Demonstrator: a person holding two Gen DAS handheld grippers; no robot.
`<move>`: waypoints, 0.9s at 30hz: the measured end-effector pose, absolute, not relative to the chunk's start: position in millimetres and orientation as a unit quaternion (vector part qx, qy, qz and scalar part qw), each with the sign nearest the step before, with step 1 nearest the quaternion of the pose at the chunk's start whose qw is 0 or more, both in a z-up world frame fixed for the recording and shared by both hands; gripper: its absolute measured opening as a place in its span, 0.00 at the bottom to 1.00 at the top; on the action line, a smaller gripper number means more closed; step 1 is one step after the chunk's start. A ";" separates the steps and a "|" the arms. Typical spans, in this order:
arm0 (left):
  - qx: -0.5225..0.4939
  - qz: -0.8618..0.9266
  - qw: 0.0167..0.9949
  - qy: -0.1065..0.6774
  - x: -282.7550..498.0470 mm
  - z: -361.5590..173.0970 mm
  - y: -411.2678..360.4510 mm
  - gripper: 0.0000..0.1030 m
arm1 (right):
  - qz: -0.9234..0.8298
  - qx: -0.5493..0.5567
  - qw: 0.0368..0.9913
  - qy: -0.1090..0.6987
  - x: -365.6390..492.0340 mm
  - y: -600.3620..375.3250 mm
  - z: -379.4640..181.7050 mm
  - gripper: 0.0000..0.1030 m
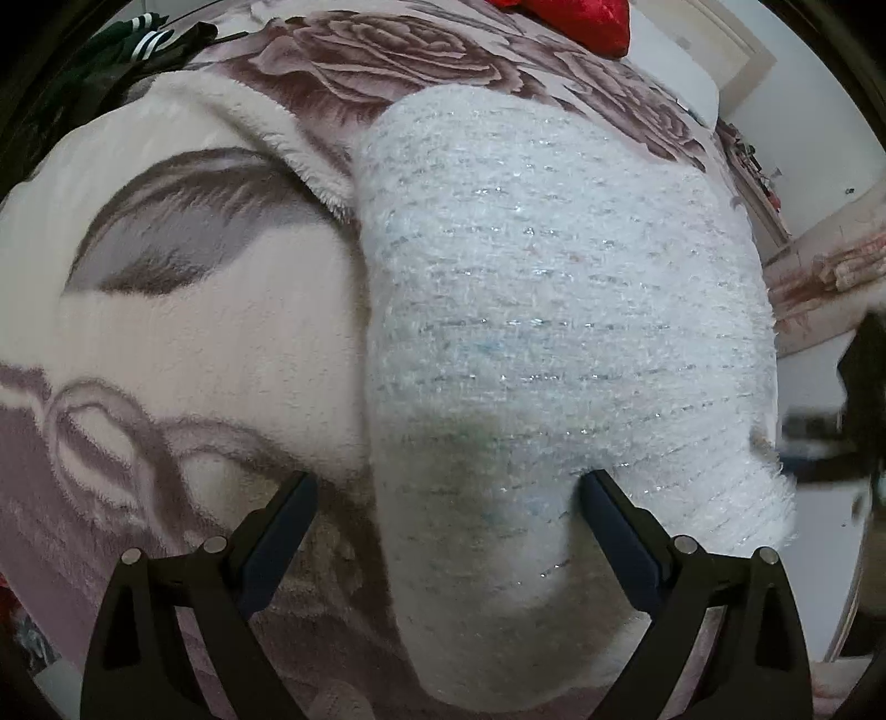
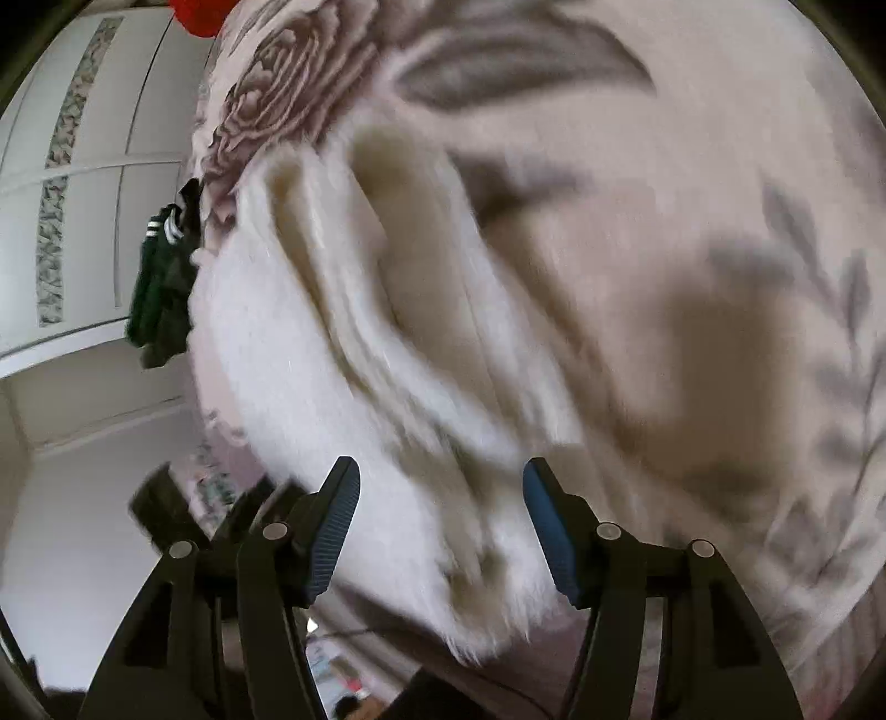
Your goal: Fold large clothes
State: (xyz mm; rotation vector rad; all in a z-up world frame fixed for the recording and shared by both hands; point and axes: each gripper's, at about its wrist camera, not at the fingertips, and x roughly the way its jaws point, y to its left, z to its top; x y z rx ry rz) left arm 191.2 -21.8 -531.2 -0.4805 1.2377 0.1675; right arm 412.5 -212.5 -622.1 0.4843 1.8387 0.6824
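A fluffy white sweater with thin silver threads (image 1: pixel 554 310) lies folded into a long strip on a rose-patterned blanket (image 1: pixel 183 332). My left gripper (image 1: pixel 448 487) is open, its fingers astride the near end of the sweater, and holds nothing. In the right wrist view the same white sweater (image 2: pixel 332 354) shows blurred, as layered folds with a fuzzy edge. My right gripper (image 2: pixel 440 482) is open just over that edge and holds nothing.
A dark green garment with white stripes (image 1: pixel 138 44) lies at the blanket's far left edge and also shows in the right wrist view (image 2: pixel 163 288). A red cushion (image 1: pixel 581 22) sits at the far end. White wardrobe doors (image 2: pixel 83 194) stand beside the bed.
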 end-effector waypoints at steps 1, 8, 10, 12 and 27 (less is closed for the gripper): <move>-0.221 0.078 0.785 0.574 191.2 -530.3 -22.8 0.96 | 0.291 0.205 0.516 0.779 400.8 -210.7 -628.8 0.62; -0.199 0.083 0.804 0.554 188.9 -491.7 -30.4 0.95 | 0.261 0.191 0.580 0.748 373.1 -183.3 -602.9 0.10; -0.191 0.084 0.809 0.549 188.1 -482.6 -34.7 0.95 | 0.253 0.209 0.609 0.722 375.7 -195.4 -574.0 0.10; -0.190 0.081 0.809 0.549 188.5 -482.8 -37.3 0.95 | 0.243 0.205 0.635 0.704 376.1 -206.9 -548.1 0.10; -0.284 0.051 0.761 0.581 198.2 -529.9 -30.0 1.00 | 0.156 0.059 0.641 0.749 394.7 -210.9 -667.5 0.08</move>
